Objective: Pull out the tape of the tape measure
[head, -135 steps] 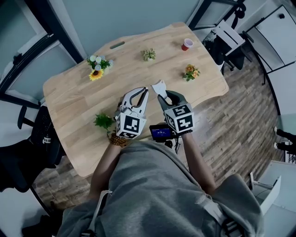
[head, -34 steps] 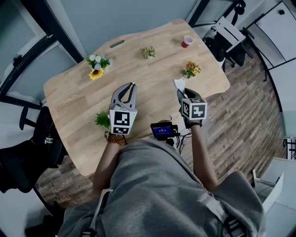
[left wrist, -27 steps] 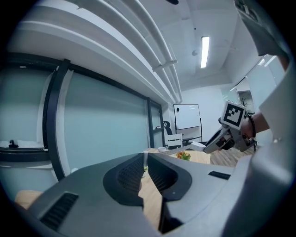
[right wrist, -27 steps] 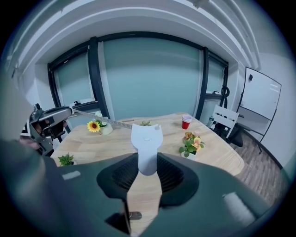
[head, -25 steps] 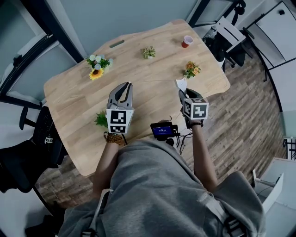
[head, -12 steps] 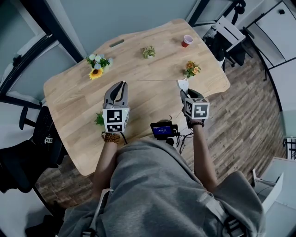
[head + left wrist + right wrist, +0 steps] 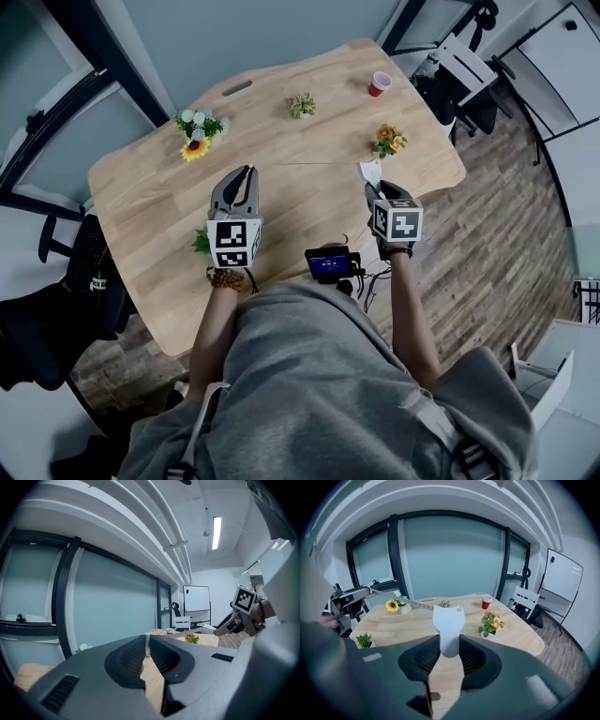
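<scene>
We are seeing the two grippers much further apart than in the earliest frame, where they were sitting side by side over the near middle of the table (image 7: 281, 122). The left gripper (image 7: 247, 172) is now hanging well to the left and the right gripper (image 7: 372, 189) well to the right, and over the last half second neither is shifting noticeably. We are reading that spread as the pull itself: a thin tape (image 7: 305, 164) is now running left to right between them, above the wood, where none was showing before. We are therefore judging the task to be well under way. The right gripper is grasping the white case (image 7: 368, 172) of the tape measure, its jaws clenching the lower part of the body while the rest is sticking out beyond the tips toward the far side. The left gripper is pinching the free end of the tape, its jaws closing almost together on a narrow pale strip at their tips. So the white case is sitting inside the right gripper, well apart from the left gripper. The tape is leaving the case's far left corner and stretching, taut as far as we are able to tell, to the left gripper's tips.
</scene>
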Available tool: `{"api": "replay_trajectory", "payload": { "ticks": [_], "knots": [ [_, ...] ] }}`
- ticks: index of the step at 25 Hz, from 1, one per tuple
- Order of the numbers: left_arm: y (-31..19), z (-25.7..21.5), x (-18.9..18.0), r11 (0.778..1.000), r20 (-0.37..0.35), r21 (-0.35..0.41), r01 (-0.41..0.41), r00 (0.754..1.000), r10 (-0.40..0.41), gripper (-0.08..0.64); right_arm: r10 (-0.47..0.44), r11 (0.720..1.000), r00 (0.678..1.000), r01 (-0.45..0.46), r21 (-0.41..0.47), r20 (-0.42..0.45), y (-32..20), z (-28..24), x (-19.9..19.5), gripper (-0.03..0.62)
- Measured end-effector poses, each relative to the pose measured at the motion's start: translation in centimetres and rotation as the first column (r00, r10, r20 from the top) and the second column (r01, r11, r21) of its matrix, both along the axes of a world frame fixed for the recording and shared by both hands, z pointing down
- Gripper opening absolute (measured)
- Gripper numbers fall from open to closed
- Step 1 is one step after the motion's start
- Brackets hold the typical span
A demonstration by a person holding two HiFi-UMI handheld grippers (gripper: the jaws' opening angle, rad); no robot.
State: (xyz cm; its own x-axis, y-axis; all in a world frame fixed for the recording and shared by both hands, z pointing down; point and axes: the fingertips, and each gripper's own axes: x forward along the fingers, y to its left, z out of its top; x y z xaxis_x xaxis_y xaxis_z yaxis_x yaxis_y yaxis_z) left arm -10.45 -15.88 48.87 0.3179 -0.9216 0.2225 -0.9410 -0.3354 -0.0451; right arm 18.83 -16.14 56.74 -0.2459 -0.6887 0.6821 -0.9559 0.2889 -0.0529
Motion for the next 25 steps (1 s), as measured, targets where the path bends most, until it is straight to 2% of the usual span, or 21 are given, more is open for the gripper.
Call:
{"api": "replay_trajectory", "payload": {
  "ticks": [7, 19, 25],
  "knots": [
    [-0.1, 0.0, -1.7, 0.999, -0.016, -0.007, 0.052, 0.998, -0.052, 0.035, 0.023, 1.0, 1.0, -0.023, -0.001, -0.002, 0.1, 0.0, 1.0, 0.132],
    [-0.1, 0.1, -2.0, 0.998, -0.022, -0.01, 0.068, 0.997, -0.068, 0.035, 0.038, 0.999, 0.999, -0.038, -0.004, -0.019, 0.0, 0.2, 1.7, 0.132],
    [-0.2, 0.2, -3.4, 0.993, -0.067, -0.024, 0.112, 0.991, -0.113, 0.036, 0.048, 0.999, 0.998, -0.048, -0.002, -0.03, 0.0, 0.3, 2.6, 0.132]
  ]
}}
